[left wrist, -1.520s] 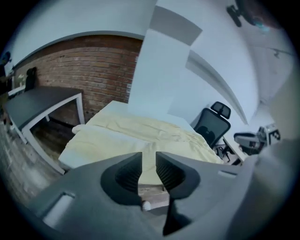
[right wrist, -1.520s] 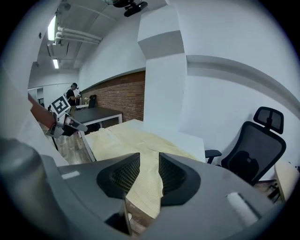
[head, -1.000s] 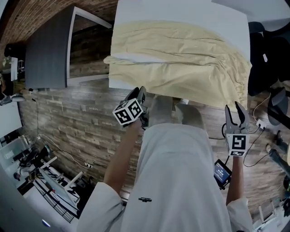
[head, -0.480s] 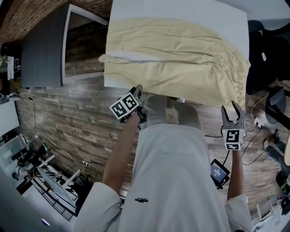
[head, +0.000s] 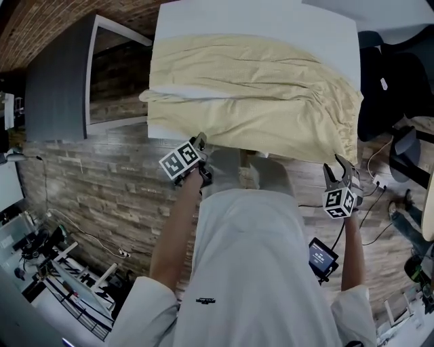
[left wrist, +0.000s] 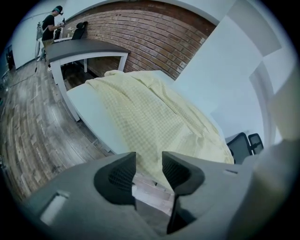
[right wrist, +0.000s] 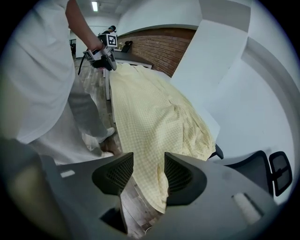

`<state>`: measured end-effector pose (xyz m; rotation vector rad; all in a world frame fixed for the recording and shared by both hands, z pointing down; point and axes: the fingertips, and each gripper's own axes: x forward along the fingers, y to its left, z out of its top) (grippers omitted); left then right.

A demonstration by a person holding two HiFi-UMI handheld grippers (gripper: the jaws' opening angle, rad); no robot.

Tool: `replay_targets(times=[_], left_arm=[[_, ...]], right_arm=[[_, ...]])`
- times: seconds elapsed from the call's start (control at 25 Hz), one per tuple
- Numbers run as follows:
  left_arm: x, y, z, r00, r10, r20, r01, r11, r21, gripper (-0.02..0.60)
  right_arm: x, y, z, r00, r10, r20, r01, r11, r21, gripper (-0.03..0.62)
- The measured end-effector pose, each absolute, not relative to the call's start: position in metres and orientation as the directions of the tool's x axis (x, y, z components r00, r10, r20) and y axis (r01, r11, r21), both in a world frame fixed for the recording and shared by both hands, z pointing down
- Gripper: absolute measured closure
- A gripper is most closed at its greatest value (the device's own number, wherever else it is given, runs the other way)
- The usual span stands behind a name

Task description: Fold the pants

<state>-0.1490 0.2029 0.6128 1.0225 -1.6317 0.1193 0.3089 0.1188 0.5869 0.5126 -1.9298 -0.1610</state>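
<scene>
Left tongs (head: pixel 201 139) and right tongs (head: pixel 337 168), jaws just opening wider with nothing pinched, aim at the hanging edge of the pants (head: pixel 251 88) spread across the table (head: pixel 271 17), likely to grab it.

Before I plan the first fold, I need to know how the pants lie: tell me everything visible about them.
The pants are pale yellow, thin creased cloth with a fine check. They lie spread lengthwise on the white table, legs toward the left in the head view, a wedge of table showing between them. The gathered waist at the right hangs off the table's corner, and the near edge drapes over the front. Only the table touches them.
</scene>
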Motion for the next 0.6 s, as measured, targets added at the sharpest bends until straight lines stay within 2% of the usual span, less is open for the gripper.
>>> replay_targets(times=[0.36, 0.6], left_arm=[[-0.153, 0.212, 0.615, 0.019, -0.547, 0.837, -0.569, 0.682, 0.459, 0.408], [-0.152, 0.211, 0.615, 0.03, -0.536, 0.844, -0.618, 0.654, 0.437, 0.43]], right_arm=[[0.322, 0.117, 0.597, -0.297, -0.421, 0.857, -0.276, 0.897, 0.345, 0.382], [0.323, 0.123, 0.604, -0.285, -0.41, 0.867, -0.248, 0.905, 0.346, 0.382]])
